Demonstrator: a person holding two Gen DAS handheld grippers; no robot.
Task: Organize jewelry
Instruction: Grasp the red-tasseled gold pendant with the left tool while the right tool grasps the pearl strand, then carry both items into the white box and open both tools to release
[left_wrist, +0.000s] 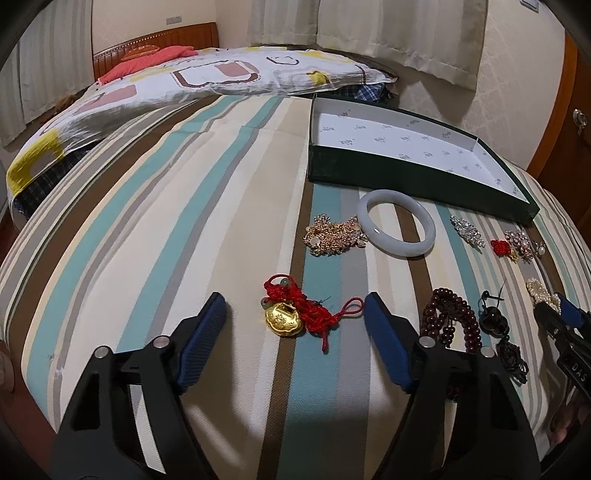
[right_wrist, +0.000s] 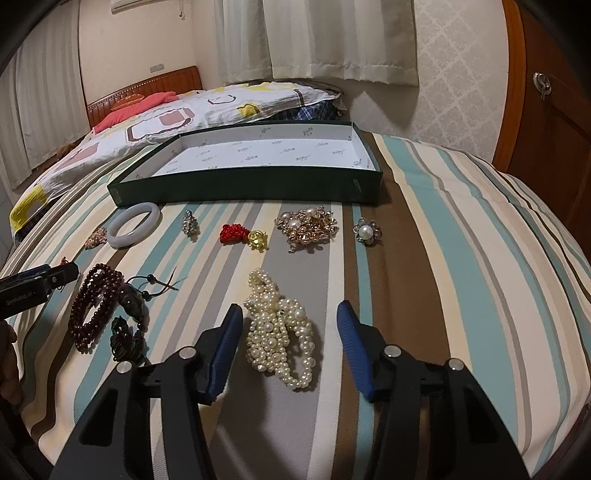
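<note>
Jewelry lies on a striped bedspread in front of an empty dark green box (left_wrist: 388, 181) (right_wrist: 258, 190). My left gripper (left_wrist: 295, 306) is open, its fingers either side of a gold lock pendant on red cord (left_wrist: 284, 318). My right gripper (right_wrist: 290, 317) is open around a heap of pearl strands (right_wrist: 280, 332). Also on the bed lie a pale jade bangle (left_wrist: 397, 229) (right_wrist: 133, 223), a gold chain pile (left_wrist: 332, 234), dark red beads (left_wrist: 452, 325) (right_wrist: 92, 306), a black pendant (left_wrist: 493, 317), crystal brooches (left_wrist: 467, 229) (right_wrist: 308, 223) and a pearl flower brooch (right_wrist: 365, 230).
A patterned quilt (left_wrist: 147, 92) and red pillow (left_wrist: 147, 61) lie at the head of the bed. Curtains (right_wrist: 332, 37) hang behind. A wooden cabinet (right_wrist: 546, 110) stands at the right. The right gripper's tip (left_wrist: 557, 317) shows in the left wrist view.
</note>
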